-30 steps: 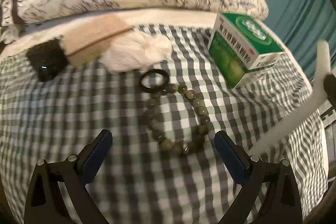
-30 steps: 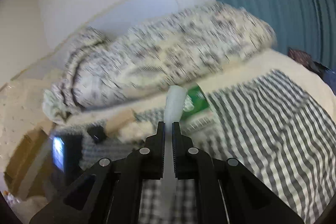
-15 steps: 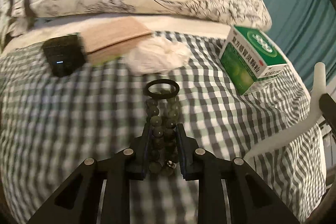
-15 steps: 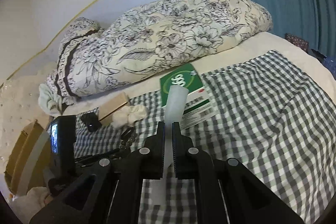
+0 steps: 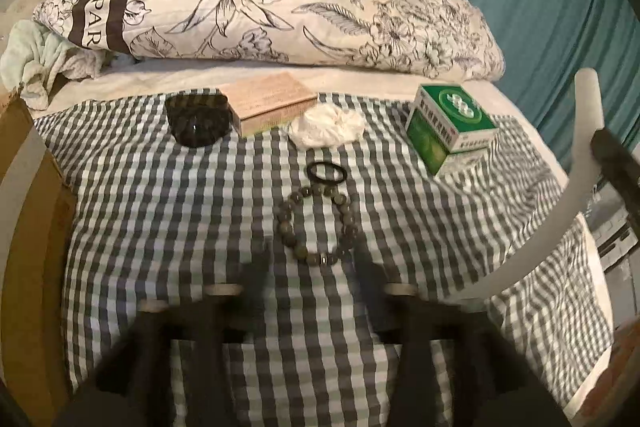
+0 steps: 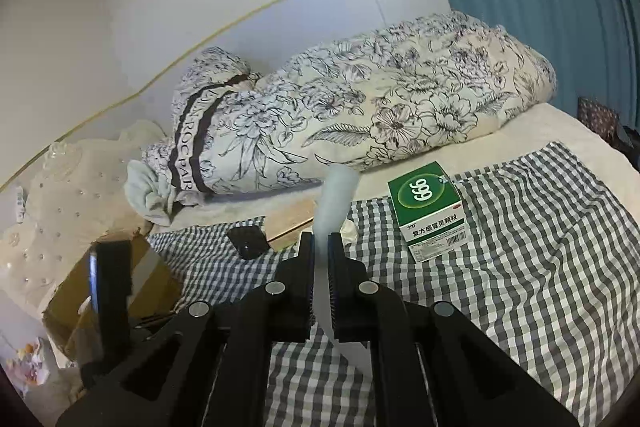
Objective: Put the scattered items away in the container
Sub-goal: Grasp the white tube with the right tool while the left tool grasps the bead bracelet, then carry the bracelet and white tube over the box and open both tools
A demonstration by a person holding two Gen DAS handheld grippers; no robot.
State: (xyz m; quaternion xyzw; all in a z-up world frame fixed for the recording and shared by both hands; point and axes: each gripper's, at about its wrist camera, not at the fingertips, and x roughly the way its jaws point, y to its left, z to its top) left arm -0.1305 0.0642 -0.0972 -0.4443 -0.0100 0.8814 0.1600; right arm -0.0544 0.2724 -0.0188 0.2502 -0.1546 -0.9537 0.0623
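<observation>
- The left gripper (image 5: 312, 273) is working on the bracelet (image 5: 318, 223), which is lying in a loose ring on the checked cloth (image 5: 160, 211), just at the gripper's 12 o'clock.
- To do this well, it is probably best to be closing on one side of the bead ring rather than across the whole loop, pressing lightly into the soft cloth so the beads are not rolling away.
- The black hair tie (image 5: 326, 172) is touching the ring at its 12 o'clock, so a low grip is avoiding it.
- The left view is blurring, but the fingers are looking wide apart and holding nothing.
- The right gripper (image 6: 320, 243) is hanging above the cloth at the bracelet's 3 o'clock, its fingers pinching a white strip (image 6: 336, 195) that is pointing up.
- The carton (image 5: 28, 195) at 9 o'clock is likely serving as the container.
</observation>
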